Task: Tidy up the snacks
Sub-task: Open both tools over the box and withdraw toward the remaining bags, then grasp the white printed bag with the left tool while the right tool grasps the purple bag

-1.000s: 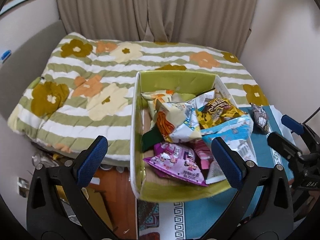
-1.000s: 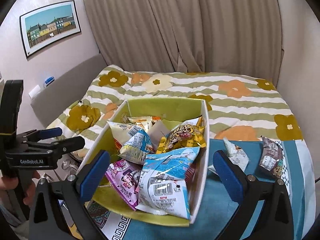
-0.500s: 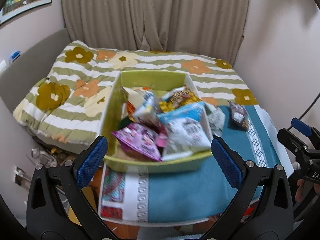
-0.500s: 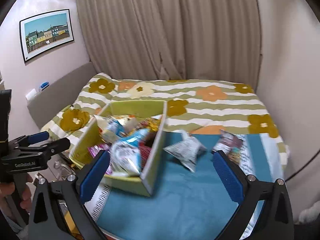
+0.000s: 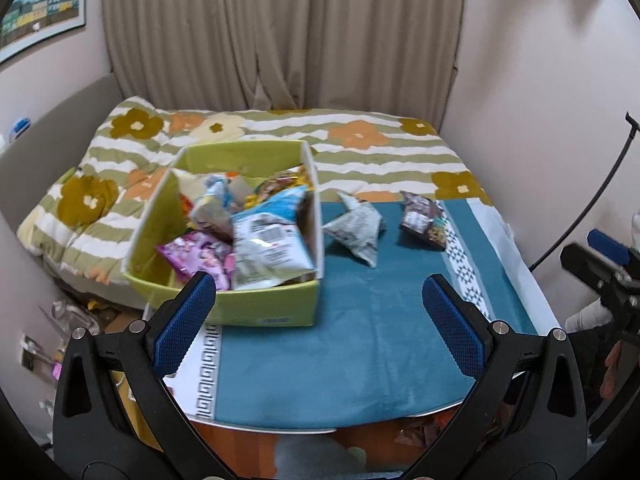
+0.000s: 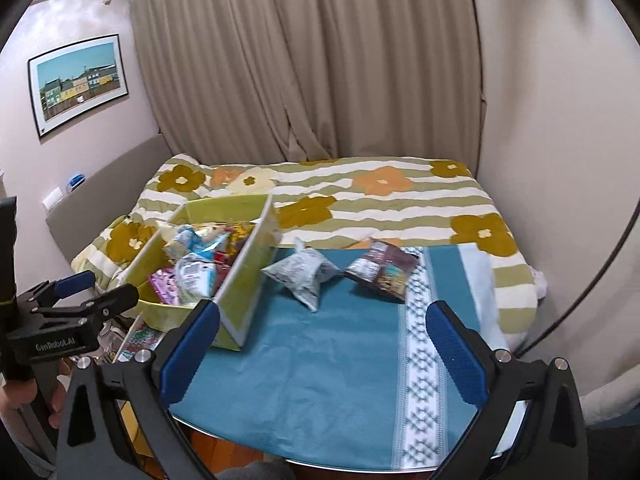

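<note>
Both grippers have pulled back from the green box [image 5: 224,304] over the last 1 s, so the whole worktop [image 5: 360,352] now shows. The left gripper [image 5: 316,324] and right gripper [image 6: 324,344] hold their jaws wide open and empty. 2 snacks lie loose on the blue cloth: a silver packet [image 6: 300,274] just right of the box, and a dark packet [image 6: 380,270] further right. The silver one looks the likely next pick; pinching its crimped edge, not the puffed middle, should stop it slipping.

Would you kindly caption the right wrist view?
Open right gripper above teal cloth; two foil snack packets lie beside the full green cardboard box.
</note>
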Demonstrator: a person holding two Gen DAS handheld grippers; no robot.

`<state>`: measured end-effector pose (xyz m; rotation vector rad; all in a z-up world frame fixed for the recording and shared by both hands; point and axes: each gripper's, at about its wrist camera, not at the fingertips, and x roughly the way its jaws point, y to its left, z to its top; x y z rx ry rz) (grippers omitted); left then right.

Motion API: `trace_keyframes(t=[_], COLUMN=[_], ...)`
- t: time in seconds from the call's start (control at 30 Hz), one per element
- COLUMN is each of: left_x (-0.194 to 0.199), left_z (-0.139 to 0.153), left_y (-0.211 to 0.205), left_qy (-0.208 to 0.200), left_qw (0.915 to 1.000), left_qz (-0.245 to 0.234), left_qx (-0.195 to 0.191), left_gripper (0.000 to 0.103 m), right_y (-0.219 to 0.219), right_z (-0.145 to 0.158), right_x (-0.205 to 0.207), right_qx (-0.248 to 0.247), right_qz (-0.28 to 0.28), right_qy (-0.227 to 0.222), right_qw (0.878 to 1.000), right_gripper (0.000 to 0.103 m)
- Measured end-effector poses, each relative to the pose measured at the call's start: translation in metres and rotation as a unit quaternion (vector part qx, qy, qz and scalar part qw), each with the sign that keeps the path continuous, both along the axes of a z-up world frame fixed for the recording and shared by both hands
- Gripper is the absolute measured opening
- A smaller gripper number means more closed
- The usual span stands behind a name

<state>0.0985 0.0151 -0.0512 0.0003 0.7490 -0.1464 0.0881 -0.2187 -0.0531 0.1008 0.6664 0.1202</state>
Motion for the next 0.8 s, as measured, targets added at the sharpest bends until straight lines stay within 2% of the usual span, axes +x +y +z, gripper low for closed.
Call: trace_keyframes(t=[0.17,0.33,0.53,0.8], left_x=[0.018,0.061,0.137,0.217], left_z=[-0.01,-0.037,-0.076,-0.138], left_y=[-0.038,-0.082,-0.122,-0.155], left_qy=[0.002,0.012,0.039,0.1], left_qw=[0.9994,0.9968,0.9915,0.9763], left_qz=[-0.022,-0.047,-0.057,-0.061], left_qx=[0.028,0.064,0.11,0.182], left_gripper=[0.103,0.103,0.103,0.103], right_y=[-0.032,-0.058,-0.091,-0.113], right_z=[0.003,-0.006,-0.037,-0.092], right_x=[0.012,0.041,0.107,0.195], right_qx=[0.01,0.01,0.041,0.085], right_qz=[-0.015,-0.037,-0.059,-0.073], right_qy=[-0.003,0.008,0.054,0.127], right_qw=[1.0,0.999,0.996,0.986], right_gripper=[0.103,0.103,0.103,0.103])
